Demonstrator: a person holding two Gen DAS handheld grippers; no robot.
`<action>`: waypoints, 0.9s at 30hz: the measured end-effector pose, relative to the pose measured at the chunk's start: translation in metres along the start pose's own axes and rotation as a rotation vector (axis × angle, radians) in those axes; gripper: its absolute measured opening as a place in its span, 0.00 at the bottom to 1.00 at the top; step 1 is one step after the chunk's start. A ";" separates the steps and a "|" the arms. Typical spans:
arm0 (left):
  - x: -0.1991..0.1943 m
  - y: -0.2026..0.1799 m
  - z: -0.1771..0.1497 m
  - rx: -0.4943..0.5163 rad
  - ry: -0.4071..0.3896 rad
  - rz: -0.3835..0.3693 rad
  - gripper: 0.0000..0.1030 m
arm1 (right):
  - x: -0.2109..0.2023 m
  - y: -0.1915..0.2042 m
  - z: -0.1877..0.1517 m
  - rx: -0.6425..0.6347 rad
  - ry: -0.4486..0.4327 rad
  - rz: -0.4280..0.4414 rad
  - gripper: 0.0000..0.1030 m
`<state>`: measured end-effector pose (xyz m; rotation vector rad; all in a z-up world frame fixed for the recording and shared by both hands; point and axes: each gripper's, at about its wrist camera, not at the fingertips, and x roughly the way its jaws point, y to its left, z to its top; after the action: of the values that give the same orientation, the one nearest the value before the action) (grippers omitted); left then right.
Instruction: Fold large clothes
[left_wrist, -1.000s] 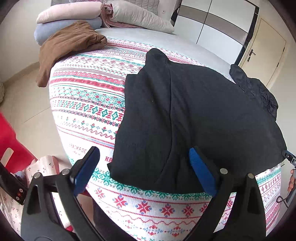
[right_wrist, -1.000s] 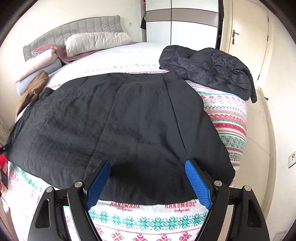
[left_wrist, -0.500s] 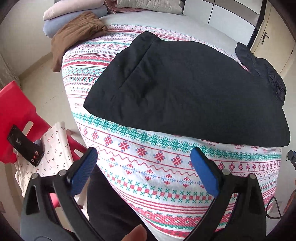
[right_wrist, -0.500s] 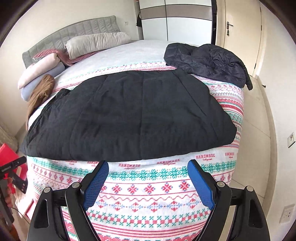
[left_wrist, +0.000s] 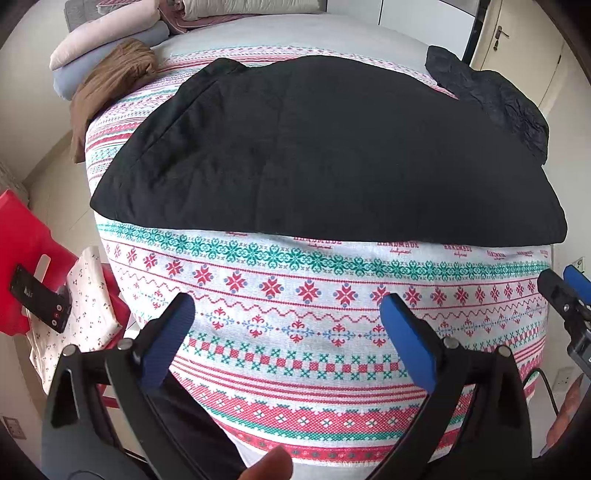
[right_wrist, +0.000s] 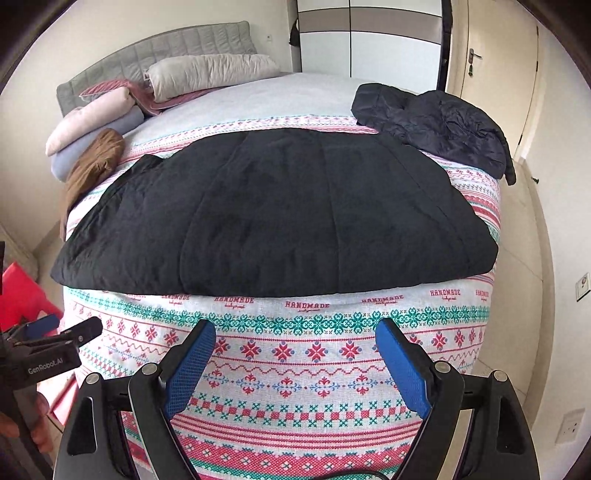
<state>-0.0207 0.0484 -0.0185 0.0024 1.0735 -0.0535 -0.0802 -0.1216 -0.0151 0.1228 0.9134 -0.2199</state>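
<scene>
A large black quilted garment (left_wrist: 325, 155) lies folded flat across the foot of the bed (left_wrist: 295, 295); it also shows in the right wrist view (right_wrist: 280, 218). My left gripper (left_wrist: 286, 314) is open and empty, held off the bed's foot edge below the garment. My right gripper (right_wrist: 295, 339) is open and empty too, back from the same edge. Each gripper shows at the side of the other's view, the right one (left_wrist: 565, 291) and the left one (right_wrist: 55, 332).
A dark puffer jacket (right_wrist: 439, 125) lies at the bed's right side. Folded blankets (right_wrist: 92, 118), a brown garment (right_wrist: 96, 162) and pillows (right_wrist: 210, 74) sit at the far left and head. A red chair (left_wrist: 22, 258) with a cloth and remote stands left. A wardrobe and door are behind.
Both grippers have pulled back from the black garment to beyond the bed's foot edge. The garment now lies flat, let go.
</scene>
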 end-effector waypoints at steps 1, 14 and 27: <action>-0.001 -0.005 0.000 0.009 -0.002 -0.002 0.97 | 0.000 0.001 -0.001 -0.003 -0.001 -0.001 0.87; -0.005 -0.029 -0.003 0.053 0.002 -0.024 0.97 | 0.006 0.009 0.000 -0.010 0.010 0.021 0.87; -0.004 -0.026 -0.003 0.043 0.002 -0.027 0.97 | 0.011 0.018 -0.002 -0.034 0.029 0.028 0.87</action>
<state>-0.0264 0.0231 -0.0161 0.0270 1.0747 -0.1008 -0.0709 -0.1051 -0.0250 0.1073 0.9437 -0.1772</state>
